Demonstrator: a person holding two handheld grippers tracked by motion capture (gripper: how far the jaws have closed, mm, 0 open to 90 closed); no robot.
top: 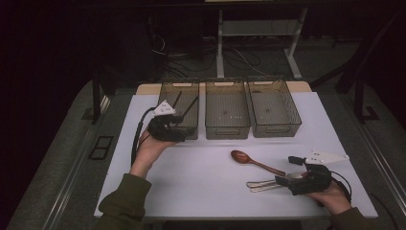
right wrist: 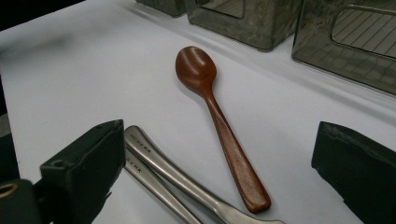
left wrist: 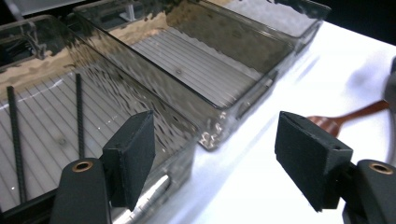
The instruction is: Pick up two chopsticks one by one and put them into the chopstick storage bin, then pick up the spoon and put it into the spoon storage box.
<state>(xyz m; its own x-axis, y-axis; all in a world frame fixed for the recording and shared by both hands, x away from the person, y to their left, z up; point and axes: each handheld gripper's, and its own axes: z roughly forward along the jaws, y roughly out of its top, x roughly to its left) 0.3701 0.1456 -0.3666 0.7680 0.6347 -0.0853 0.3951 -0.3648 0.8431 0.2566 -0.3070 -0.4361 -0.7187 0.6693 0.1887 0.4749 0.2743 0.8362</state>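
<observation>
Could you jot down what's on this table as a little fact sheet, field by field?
Bins: three clear plastic bins in a row at the table's far edge
Left bin: two black chopsticks
Table: wooden spoon, two metal utensil handles
Left hand-held gripper: open, empty, by the left bin
Right hand-held gripper: open, around both handles and the spoon's handle end

room: dark, light falls mostly on the white table top (top: 206,187) | floor (top: 62,143): grey, black floor socket plate (top: 101,147) left of table | behind: white desk frame (top: 292,52) with loose cables (top: 239,60) on floor | black stand legs (top: 356,91) at right
</observation>
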